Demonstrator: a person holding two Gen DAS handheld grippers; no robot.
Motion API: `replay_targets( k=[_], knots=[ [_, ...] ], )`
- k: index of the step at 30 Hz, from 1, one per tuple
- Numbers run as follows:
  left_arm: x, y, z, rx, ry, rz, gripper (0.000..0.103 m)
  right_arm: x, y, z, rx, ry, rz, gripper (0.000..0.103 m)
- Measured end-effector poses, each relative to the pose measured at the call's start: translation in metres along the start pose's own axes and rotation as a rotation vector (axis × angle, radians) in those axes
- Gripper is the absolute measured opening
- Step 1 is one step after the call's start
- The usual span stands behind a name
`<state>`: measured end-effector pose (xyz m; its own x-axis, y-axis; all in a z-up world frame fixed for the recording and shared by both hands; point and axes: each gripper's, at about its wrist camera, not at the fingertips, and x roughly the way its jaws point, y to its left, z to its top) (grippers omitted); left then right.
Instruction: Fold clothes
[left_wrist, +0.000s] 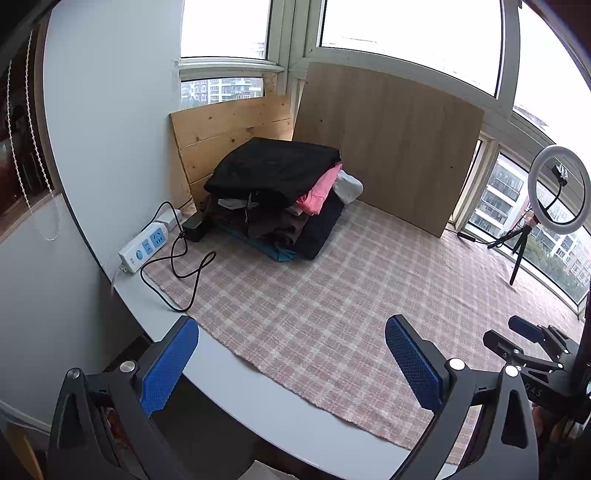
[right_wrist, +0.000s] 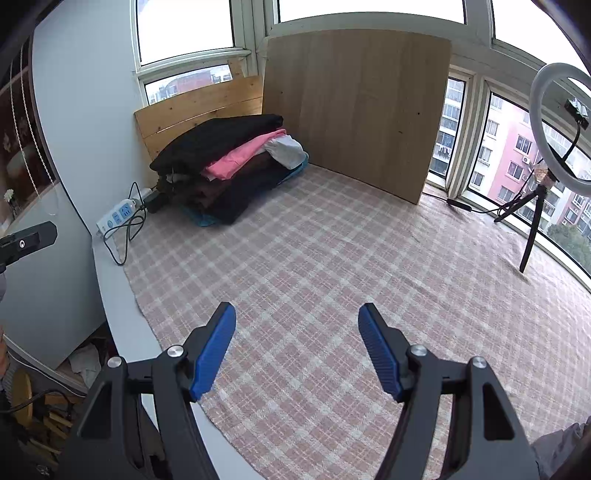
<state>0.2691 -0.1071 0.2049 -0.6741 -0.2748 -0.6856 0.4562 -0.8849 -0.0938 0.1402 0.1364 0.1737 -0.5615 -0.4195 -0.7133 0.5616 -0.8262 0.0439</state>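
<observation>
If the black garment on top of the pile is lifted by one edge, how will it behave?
The black garment will probably sag and unfold, being soft cloth. It looks thick, so perhaps rather heavy. Dragging it may disturb the pink garment directly beneath it.

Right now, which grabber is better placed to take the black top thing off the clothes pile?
Probably the left gripper. The pile of clothes sits at the far left, by the power strip, on its side. The right gripper hangs over bare checked cloth, further off. Both are open and empty.
</observation>
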Motion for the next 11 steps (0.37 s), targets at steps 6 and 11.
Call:
replay_targets(
  k=[6,11],
  knots=[
    [-0.0011,0.0017,0.0002,0.008,0.001,0.007,0.102,0.003,-0.0016,-0.0007,0.013,0.004,0.005,0.068],
    [-0.0002,0.003,0.0001,0.002,0.007,0.008,0.102,0.0053,-0.0015,-0.0016,0.023,0.01,0.01,0.068]
  ],
)
